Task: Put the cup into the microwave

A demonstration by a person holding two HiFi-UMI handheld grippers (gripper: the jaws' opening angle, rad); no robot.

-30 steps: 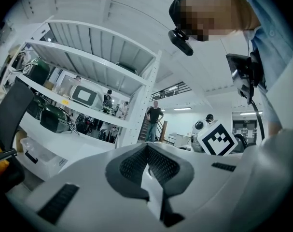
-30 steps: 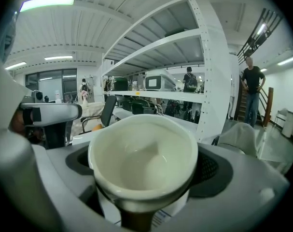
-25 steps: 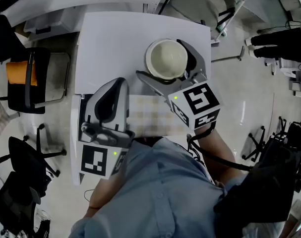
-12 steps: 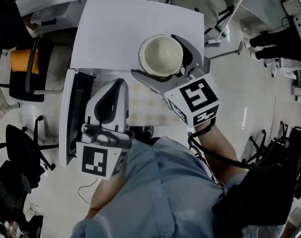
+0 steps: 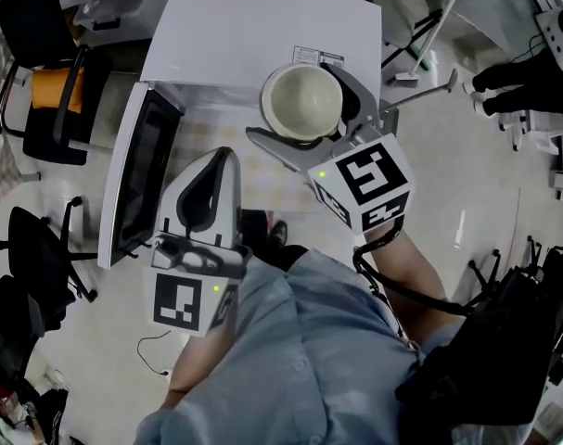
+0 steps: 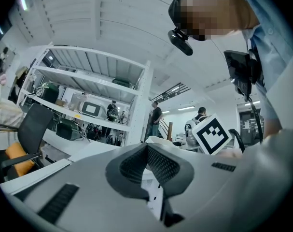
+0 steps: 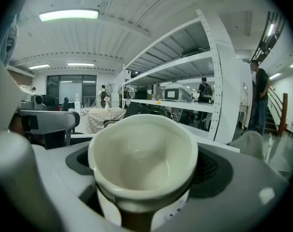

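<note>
**Cup held at the microwave's front**

Nearest the person, the left gripper (image 5: pixel 218 160) has its jaws pressed together with nothing between them, just before the microwave (image 5: pixel 253 26). Beyond it, the right gripper (image 5: pixel 298 109) has its jaws clamped on the cream cup (image 5: pixel 304 100), upright at the microwave's front edge. The door (image 5: pixel 142 179) stands open on the microwave's left.
</note>
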